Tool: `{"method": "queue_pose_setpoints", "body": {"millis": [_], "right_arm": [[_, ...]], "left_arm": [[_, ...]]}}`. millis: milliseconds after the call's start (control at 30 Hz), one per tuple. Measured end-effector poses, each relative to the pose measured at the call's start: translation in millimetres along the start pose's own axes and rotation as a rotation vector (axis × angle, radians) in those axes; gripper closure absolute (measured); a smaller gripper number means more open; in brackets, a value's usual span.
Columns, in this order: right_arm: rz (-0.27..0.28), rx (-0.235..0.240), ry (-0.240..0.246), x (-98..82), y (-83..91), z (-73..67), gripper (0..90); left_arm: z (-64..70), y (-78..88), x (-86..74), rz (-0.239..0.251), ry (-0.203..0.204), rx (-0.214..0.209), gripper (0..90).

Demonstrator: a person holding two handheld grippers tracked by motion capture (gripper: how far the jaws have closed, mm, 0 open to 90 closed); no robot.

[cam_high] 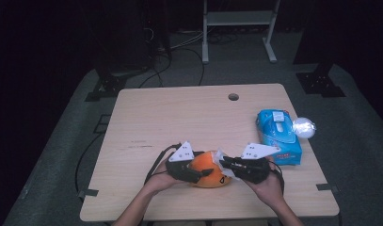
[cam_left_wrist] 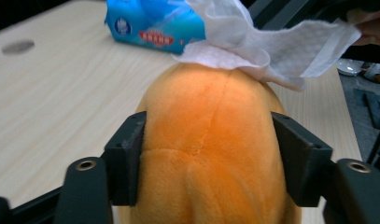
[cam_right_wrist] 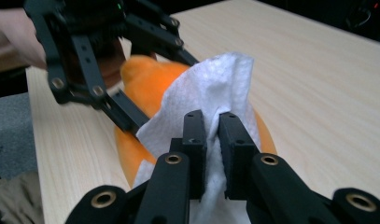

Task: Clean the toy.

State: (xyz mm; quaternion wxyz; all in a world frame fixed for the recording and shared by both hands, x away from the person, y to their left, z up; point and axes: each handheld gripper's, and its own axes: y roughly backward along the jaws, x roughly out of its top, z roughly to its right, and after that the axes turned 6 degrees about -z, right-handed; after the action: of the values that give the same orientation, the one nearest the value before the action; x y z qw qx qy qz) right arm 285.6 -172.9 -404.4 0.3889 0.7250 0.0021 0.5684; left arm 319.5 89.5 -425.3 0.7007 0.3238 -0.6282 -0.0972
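Left gripper view: orange plush toy (cam_left_wrist: pixel 211 140) clamped between left claw (cam_left_wrist: pixel 208 161) jaws.

Table evenly lit, surroundings dark, edges softly blurred

Plush toy's (cam_left_wrist: pixel 211 140) lower part beyond the bottom edge in the left gripper view; tissue (cam_right_wrist: pixel 211 93) partly behind fingers.

High view: fixed, above the person's side, looks forward and down over the whole worktop (cam_high: pixel 179 117). Left gripper view: rides low along its jaws, very close on the orange plush toy (cam_left_wrist: pixel 211 140), facing the blue tissue pack (cam_left_wrist: pixel 150 28). Right gripper view: close along its jaws, facing the left gripper (cam_right_wrist: pixel 108 105). All three share the toy and white tissue (cam_right_wrist: pixel 215 88).
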Motion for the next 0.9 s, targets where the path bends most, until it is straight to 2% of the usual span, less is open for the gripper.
{"method": "queue_pose_setpoints", "body": {"millis": [100, 233, 300, 367, 467, 567, 667, 733, 833, 900], "right_arm": [[-0.023, -0.007, -0.036, -8.1, -2.4, 10.0, 81.0], [-0.06, -0.022, -0.082, -17.0, -2.5, 20.2, 80.9], [-0.027, -0.026, -0.071, -13.7, 1.2, 16.6, 81.0], [0.007, -0.001, -0.054, -8.1, 2.9, 10.0, 80.9], [-0.005, 0.005, -0.006, -4.0, -1.5, -0.1, 80.8], [-0.02, 0.022, -0.029, -10.0, -4.6, 5.3, 80.8], [-0.043, 0.003, -0.058, -16.5, -3.3, 13.0, 80.8], [-0.039, 0.0, -0.074, -17.9, -1.5, 15.0, 80.8], [0.012, 0.023, -0.056, -10.0, 2.4, 7.9, 80.5], [0.0, 0.028, -0.026, -6.8, -0.1, 2.1, 80.5]], "left_arm": [[-8.0, 4.8, -8.1, -0.01, 0.029, -0.022, 31.3], [-13.5, 10.4, -14.7, -0.017, 0.039, -0.047, 31.1], [-14.1, 11.6, -16.0, -0.018, 0.044, -0.054, 31.0], [-13.9, 11.4, -16.8, -0.015, 0.045, -0.056, 31.0], [-14.3, 12.0, -16.8, -0.026, 0.044, -0.059, 30.7], [-14.3, 13.1, -17.3, -0.033, 0.047, -0.057, 30.4], [-14.9, 13.6, -18.3, -0.032, 0.052, -0.059, 30.3], [-15.1, 13.4, -18.4, -0.032, 0.054, -0.06, 30.3], [-15.1, 13.1, -18.6, -0.03, 0.057, -0.06, 30.0], [-16.1, 13.6, -19.0, -0.029, 0.056, -0.06, 29.6]]}}
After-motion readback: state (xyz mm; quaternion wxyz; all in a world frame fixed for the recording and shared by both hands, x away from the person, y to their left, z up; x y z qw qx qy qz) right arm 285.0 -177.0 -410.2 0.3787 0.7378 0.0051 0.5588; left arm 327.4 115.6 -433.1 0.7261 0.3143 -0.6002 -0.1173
